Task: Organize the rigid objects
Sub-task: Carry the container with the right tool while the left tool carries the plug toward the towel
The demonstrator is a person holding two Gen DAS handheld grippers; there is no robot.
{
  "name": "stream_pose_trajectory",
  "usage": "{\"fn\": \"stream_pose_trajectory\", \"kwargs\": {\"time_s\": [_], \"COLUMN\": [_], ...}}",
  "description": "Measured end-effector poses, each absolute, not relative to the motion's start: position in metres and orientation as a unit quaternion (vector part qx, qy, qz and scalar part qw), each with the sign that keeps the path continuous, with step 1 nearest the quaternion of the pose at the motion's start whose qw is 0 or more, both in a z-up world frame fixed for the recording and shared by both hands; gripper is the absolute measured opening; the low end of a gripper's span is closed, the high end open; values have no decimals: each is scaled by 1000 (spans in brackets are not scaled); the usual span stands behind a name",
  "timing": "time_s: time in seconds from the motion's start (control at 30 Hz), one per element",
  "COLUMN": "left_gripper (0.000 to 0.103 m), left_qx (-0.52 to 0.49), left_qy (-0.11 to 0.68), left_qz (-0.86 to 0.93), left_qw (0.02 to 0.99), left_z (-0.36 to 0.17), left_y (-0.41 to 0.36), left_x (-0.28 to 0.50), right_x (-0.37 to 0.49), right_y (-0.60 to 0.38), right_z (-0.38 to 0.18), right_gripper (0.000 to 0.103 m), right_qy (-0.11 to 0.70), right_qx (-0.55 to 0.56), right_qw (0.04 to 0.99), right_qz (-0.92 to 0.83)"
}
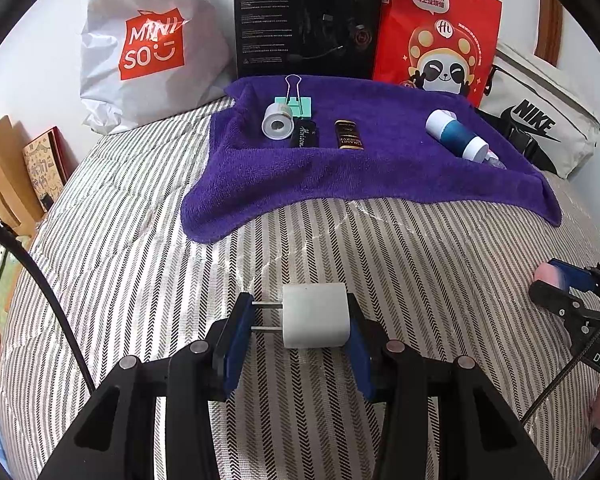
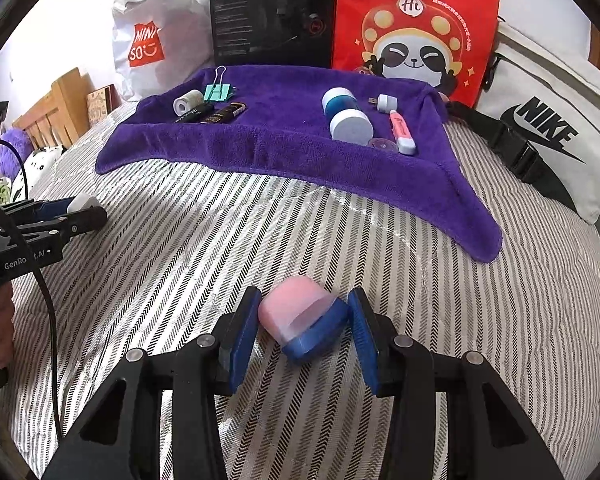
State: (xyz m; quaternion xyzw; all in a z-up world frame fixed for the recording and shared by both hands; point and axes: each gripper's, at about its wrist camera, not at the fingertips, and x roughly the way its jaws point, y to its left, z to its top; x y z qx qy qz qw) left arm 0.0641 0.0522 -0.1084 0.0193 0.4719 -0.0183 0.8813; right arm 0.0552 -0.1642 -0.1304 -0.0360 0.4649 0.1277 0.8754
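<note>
My left gripper (image 1: pixel 298 318) is shut on a white plug adapter (image 1: pixel 315 316); its two prongs touch the left pad. My right gripper (image 2: pixel 304 322) is shut on a pink and blue case (image 2: pixel 300 320), low over the striped bedspread (image 2: pixel 340 400). A purple towel (image 1: pixel 340 176) lies farther back with a tape roll (image 1: pixel 277 121), a green binder clip (image 1: pixel 296 102), two dark lighters (image 1: pixel 348 134) and a blue-and-white jar (image 1: pixel 456 132). In the right wrist view the towel (image 2: pixel 260 140) also holds a pink stick (image 2: pixel 402 130) and a small white USB piece (image 2: pixel 386 103).
A white Miniso bag (image 1: pixel 140 48), a black box (image 1: pixel 308 16) and a red panda bag (image 1: pixel 440 28) stand behind the towel. A white Nike bag (image 2: pixel 548 128) lies at the right. A wooden headboard (image 2: pixel 56 108) is at the left.
</note>
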Motion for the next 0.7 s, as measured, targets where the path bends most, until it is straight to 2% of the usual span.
{"fn": "stream_pose_trajectory", "kwargs": {"time_s": [0.43, 0.7], "left_gripper": [41, 41], "left_qx": [-4, -14], "left_qy": [507, 508], "left_qz": [-28, -36], "left_qw": [861, 860], "left_z": [-105, -95], "left_y": [57, 56], "left_x": [75, 82], "right_x": [66, 75], "right_y": [-170, -176], "right_z": [-126, -104], "right_gripper": [44, 44], "right_qy": [496, 474], "right_qx": [-18, -11], "right_qw": [856, 867], "right_qz": [146, 155]}}
